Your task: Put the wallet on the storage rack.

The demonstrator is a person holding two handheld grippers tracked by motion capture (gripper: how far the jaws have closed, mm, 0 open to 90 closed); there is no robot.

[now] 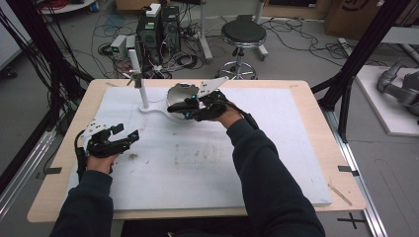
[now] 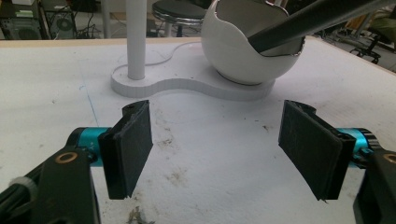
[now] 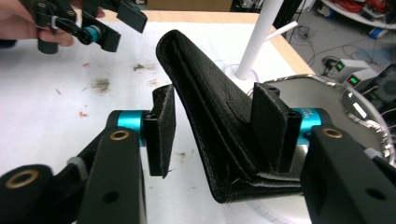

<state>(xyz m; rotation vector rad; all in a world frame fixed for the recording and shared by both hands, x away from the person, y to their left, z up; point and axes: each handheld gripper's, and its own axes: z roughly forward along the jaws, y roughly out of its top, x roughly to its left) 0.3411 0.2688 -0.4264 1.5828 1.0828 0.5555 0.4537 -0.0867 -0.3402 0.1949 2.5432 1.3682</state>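
A black leather wallet (image 3: 210, 121) stands tilted between the jaws of my right gripper (image 3: 215, 93). The right pad (image 3: 271, 126) lies against it, while a gap separates the left pad (image 3: 161, 126) from the leather, so the gripper is open. In the left gripper view the wallet (image 2: 299, 23) leans out over the rim of a white bowl (image 2: 233, 56) with a shiny inside. In the high view my right gripper (image 1: 183, 106) is at that bowl (image 1: 177, 94). My left gripper (image 1: 126, 132) hovers low at the left of the board, open and holding nothing (image 2: 219, 140).
The bowl sits on a white base plate (image 2: 187, 86) that also carries an upright white post (image 1: 141, 91). A white board (image 1: 197, 163) with dirt smudges covers the wooden table. Beyond the far edge are a stool (image 1: 243, 34), computers and cables.
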